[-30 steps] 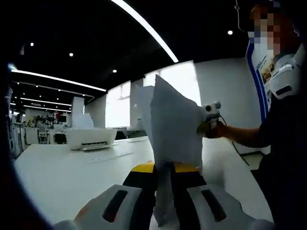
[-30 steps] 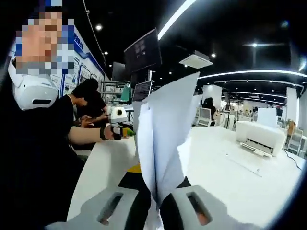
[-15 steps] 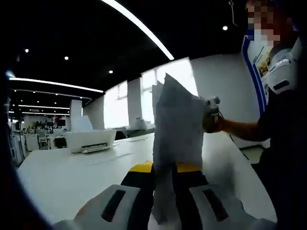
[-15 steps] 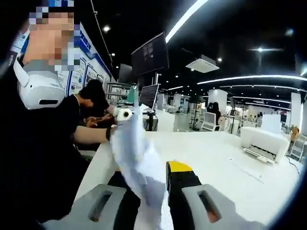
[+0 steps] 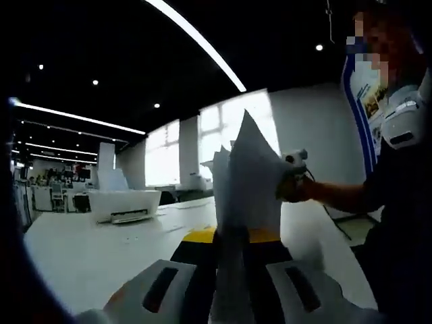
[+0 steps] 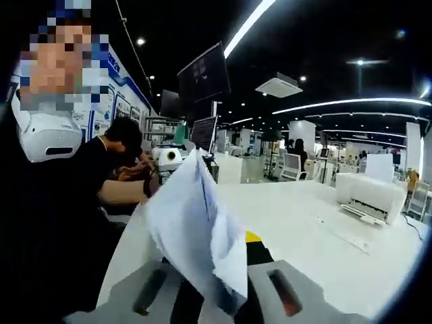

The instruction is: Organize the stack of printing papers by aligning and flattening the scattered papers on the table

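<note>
Both grippers are clamping the papers (image 5: pixel 246 182) at opposite edges, holding the stack upright above the table (image 5: pixel 88 250). Left gripper (image 5: pixel 231 270) and right gripper (image 6: pixel 219 287) are facing each other, sheets spanning between, tops fanning unevenly.

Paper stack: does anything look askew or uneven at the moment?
Yes. The paper stack, held upright off the white table between both grippers, is not squared: in the left gripper view sheet corners stick up at different heights, and in the right gripper view the sheets fan out and lean to one side.
</note>
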Tool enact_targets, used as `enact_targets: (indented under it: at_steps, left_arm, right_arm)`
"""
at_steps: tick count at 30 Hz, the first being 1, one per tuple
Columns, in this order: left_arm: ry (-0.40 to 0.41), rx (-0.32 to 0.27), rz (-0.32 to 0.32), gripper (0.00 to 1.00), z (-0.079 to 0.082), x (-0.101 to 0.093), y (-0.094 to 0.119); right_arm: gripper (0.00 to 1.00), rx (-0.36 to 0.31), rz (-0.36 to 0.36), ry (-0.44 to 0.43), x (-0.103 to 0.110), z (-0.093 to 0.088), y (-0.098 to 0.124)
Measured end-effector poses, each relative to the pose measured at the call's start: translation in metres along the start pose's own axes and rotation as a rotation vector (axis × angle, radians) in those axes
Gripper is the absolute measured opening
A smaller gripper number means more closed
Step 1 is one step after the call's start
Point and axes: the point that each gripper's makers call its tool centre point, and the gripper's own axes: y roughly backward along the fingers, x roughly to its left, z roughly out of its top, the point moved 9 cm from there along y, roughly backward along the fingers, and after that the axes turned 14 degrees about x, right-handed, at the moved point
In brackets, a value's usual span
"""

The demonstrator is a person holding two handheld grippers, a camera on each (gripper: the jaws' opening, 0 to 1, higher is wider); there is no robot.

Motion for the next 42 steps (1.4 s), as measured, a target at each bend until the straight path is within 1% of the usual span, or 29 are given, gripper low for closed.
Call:
enact_targets:
  at_steps: [3,4,5,7,8,9,11,12,14,16,18,20,23,25,29,33,36,39,42]
  left_arm:
    - [-0.017,-0.021,-0.026,0.19,0.011,-0.006,0.000]
    - [-0.023,-0.013,-0.035,0.19,0.012,-0.007,-0.001]
    - [-0.032,0.011,-0.043,0.20,0.009,-0.008,-0.001]
    - [-0.042,0.064,-0.052,0.21,-0.003,-0.010,-0.003]
    - [-0.034,0.099,-0.040,0.22,-0.010,-0.009,-0.004]
    - [-0.033,0.106,-0.034,0.22,-0.012,-0.008,-0.004]
    - [-0.023,0.104,-0.009,0.21,-0.017,-0.005,-0.007]
    - [-0.017,0.093,-0.004,0.21,-0.015,-0.005,-0.007]
    - [-0.010,0.057,-0.006,0.20,-0.010,-0.005,-0.007]
    - [-0.004,0.022,-0.014,0.20,-0.002,-0.006,-0.007]
    - [-0.011,0.012,-0.011,0.19,0.004,-0.007,-0.008]
    - [-0.036,0.026,-0.015,0.17,0.005,-0.009,-0.012]
    - [-0.034,0.055,-0.024,0.17,-0.003,-0.011,-0.016]
    - [-0.035,0.063,-0.015,0.17,-0.006,-0.010,-0.016]
    - [-0.032,0.067,-0.005,0.17,-0.005,-0.009,-0.014]
    - [-0.038,0.071,0.003,0.17,-0.004,-0.007,-0.012]
    - [-0.028,0.066,0.005,0.17,-0.005,-0.006,-0.012]
    - [-0.019,0.059,0.004,0.17,-0.003,-0.006,-0.014]
    - [-0.022,0.057,0.004,0.17,-0.002,-0.009,-0.017]
  right_arm:
    - [0.00,-0.020,0.008,0.013,-0.001,0.006,0.001]
    - [0.01,-0.028,0.015,0.012,-0.001,0.006,0.001]
    - [0.06,-0.025,0.019,0.008,-0.001,0.005,0.000]
    - [0.15,0.015,0.036,-0.031,-0.002,-0.005,-0.002]
    - [0.19,0.037,0.048,-0.060,-0.002,-0.012,-0.004]
    - [0.19,0.042,0.050,-0.065,-0.002,-0.014,-0.004]
    - [0.19,0.063,0.019,-0.070,-0.006,-0.026,-0.007]
    - [0.19,0.066,0.002,-0.073,-0.007,-0.029,-0.007]
    - [0.14,0.049,-0.010,-0.083,-0.009,-0.029,-0.003]
    - [0.12,0.019,-0.023,-0.089,-0.010,-0.025,0.000]
    - [0.11,0.005,-0.036,-0.098,-0.011,-0.022,0.001]
    - [0.08,0.015,-0.035,-0.084,-0.009,-0.021,-0.002]
    - [0.09,0.050,-0.044,-0.080,-0.010,-0.027,-0.006]
    - [0.13,0.050,-0.053,-0.085,-0.011,-0.031,-0.003]
    - [0.16,0.021,-0.055,-0.145,-0.016,-0.034,0.010]
    - [0.17,-0.008,-0.090,-0.165,-0.019,-0.035,0.028]
    - [0.17,-0.003,-0.105,-0.175,-0.016,-0.034,0.035]
    - [0.20,-0.004,-0.140,-0.217,-0.014,-0.031,0.034]
    - [0.21,0.005,-0.195,-0.230,-0.012,-0.028,0.029]
